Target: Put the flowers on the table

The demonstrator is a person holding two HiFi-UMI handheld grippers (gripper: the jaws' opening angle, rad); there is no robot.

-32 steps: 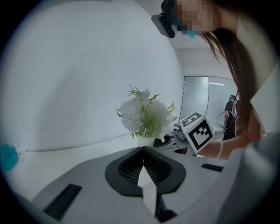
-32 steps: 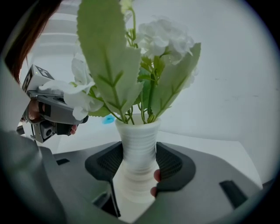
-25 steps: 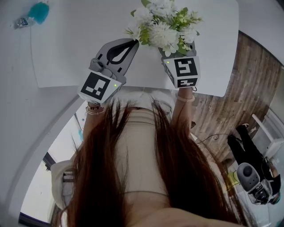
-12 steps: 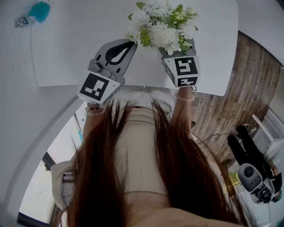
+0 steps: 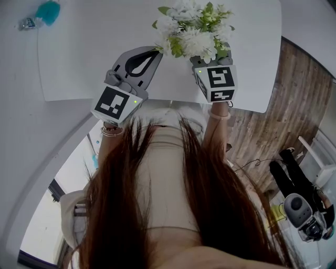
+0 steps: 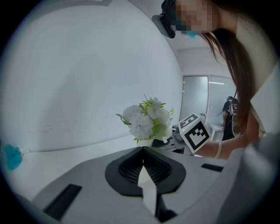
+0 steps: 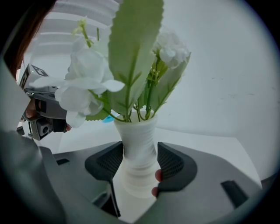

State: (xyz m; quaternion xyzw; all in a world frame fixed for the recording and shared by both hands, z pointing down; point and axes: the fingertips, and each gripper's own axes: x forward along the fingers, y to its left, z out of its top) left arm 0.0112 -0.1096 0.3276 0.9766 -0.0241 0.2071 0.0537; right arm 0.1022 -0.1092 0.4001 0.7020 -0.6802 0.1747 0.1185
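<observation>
White flowers with green leaves (image 5: 193, 29) stand in a ribbed white vase (image 7: 139, 157). My right gripper (image 7: 139, 162) is shut on the vase, one pad on each side of its waist, holding it upright over the white table (image 5: 84, 58). The head view hides the vase under the blooms and the gripper (image 5: 210, 63). My left gripper (image 5: 148, 55) is shut with nothing in it, just left of the bouquet. From the left gripper view, the flowers (image 6: 146, 120) show beyond the shut jaw tips (image 6: 143, 153), with the right gripper's marker cube (image 6: 195, 133) beside them.
A teal object (image 5: 46, 13) lies at the table's far left corner. Wooden flooring (image 5: 294, 94) runs to the right of the table. Another person in dark clothes (image 5: 294, 184) stands at the lower right, near a camera device (image 5: 302, 213).
The right gripper has carried the flowers a little farther over the table, away from me. The left gripper has hardly moved.
</observation>
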